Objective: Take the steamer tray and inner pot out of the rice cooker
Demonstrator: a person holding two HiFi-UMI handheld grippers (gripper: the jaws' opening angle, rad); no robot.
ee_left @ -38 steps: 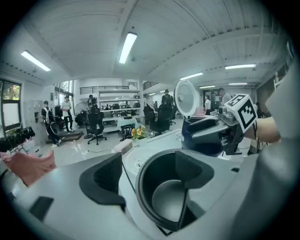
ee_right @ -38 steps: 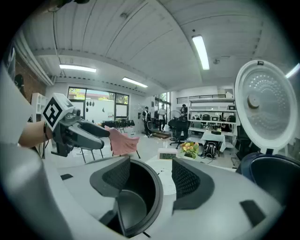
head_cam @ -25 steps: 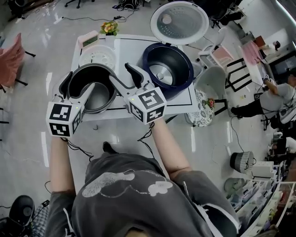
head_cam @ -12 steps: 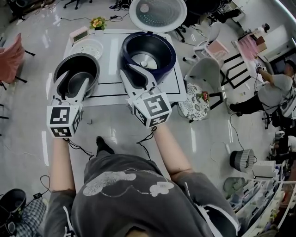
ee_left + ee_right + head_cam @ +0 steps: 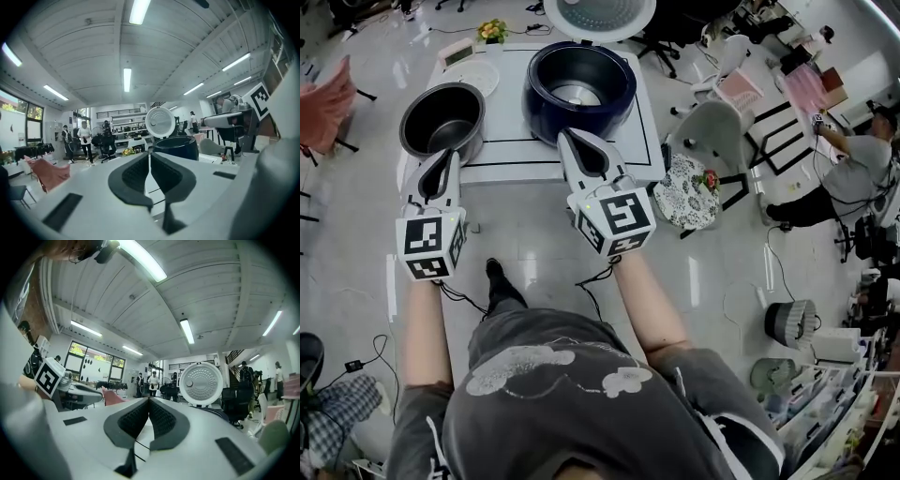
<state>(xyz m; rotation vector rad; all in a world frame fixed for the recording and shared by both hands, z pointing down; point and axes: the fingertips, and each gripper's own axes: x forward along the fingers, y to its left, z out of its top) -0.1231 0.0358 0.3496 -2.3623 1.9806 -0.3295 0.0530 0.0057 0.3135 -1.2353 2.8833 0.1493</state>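
Counter: inner pot sits near left edge. My left tool, right tool closed, empty. Stray swing could topple pot.

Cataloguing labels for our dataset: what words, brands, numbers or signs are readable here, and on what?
No readable text anywhere.
Cubes on the left tool and right tool: square marker patterns only, no words.
The small box at the table corner: too small to read.
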